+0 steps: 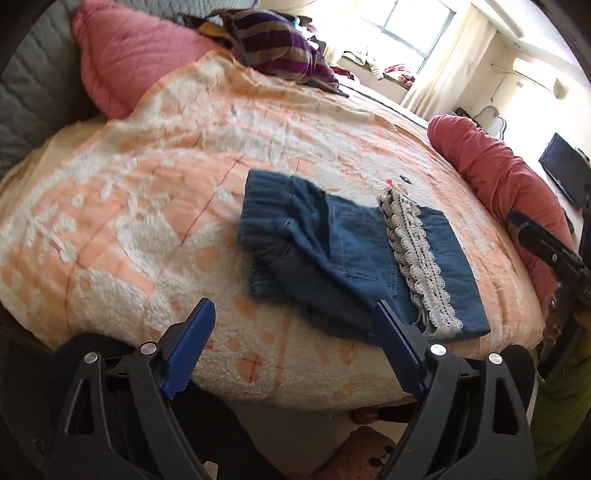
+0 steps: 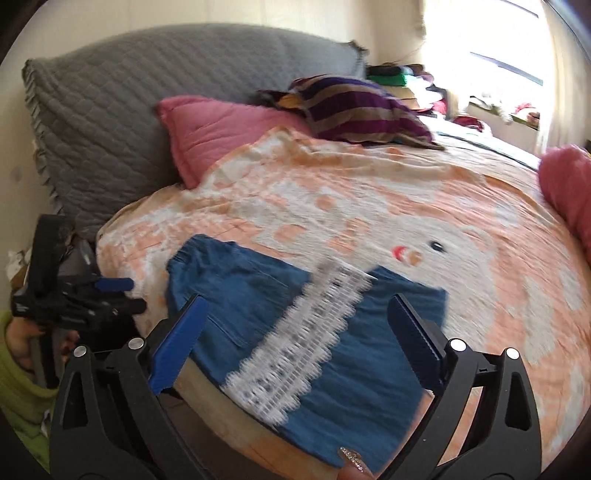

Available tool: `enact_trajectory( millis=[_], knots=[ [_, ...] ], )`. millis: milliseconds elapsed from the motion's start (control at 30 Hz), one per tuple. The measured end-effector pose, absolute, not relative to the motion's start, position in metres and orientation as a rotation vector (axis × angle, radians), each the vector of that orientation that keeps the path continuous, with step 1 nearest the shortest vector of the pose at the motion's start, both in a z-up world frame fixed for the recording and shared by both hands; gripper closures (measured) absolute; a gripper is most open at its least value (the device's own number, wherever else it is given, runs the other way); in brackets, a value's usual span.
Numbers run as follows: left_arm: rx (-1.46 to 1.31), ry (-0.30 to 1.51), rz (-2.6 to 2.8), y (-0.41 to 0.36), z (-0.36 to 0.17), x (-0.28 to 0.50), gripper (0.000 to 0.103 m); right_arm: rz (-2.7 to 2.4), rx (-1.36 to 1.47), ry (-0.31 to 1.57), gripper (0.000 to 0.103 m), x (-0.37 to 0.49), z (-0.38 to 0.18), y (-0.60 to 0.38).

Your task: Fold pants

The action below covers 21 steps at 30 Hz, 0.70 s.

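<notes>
Folded blue denim pants (image 1: 332,254) with a white lace trim band (image 1: 417,258) lie on the peach and white blanket (image 1: 166,184) near the bed's front edge. My left gripper (image 1: 295,321) is open and empty, just short of the pants' near edge. In the right wrist view the pants (image 2: 332,350) with the lace band (image 2: 295,343) lie right under my right gripper (image 2: 295,314), which is open and empty. The left gripper also shows there at the left (image 2: 110,291). The right gripper shows at the right edge of the left wrist view (image 1: 546,243).
A pink pillow (image 1: 129,59), a grey quilted headboard cover (image 2: 129,103) and a purple striped cushion (image 1: 280,48) lie at the bed's head. A red rolled quilt (image 1: 495,170) lies along the far side. A window (image 1: 413,22) and a dark screen (image 1: 565,173) are beyond.
</notes>
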<state>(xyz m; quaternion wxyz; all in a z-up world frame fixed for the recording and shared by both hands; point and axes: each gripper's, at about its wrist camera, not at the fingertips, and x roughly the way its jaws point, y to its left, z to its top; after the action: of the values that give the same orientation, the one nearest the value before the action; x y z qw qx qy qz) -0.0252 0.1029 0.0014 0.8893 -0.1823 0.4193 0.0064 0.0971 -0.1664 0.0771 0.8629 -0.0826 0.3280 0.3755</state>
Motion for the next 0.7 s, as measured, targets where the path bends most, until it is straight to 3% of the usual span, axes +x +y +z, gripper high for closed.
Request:
enact_trajectory(
  millis=[433,700],
  knots=[
    [-0.561,0.903,-0.099,0.101,-0.035,-0.007,0.020,1.019,-0.355,0.826,0.011,0.133,0.055,-0.043],
    [-0.610,0.896,-0.108,0.104,-0.046,0.008,0.042,1.085,-0.375,0.944,0.011,0.163,0.034,0.009]
  ],
)
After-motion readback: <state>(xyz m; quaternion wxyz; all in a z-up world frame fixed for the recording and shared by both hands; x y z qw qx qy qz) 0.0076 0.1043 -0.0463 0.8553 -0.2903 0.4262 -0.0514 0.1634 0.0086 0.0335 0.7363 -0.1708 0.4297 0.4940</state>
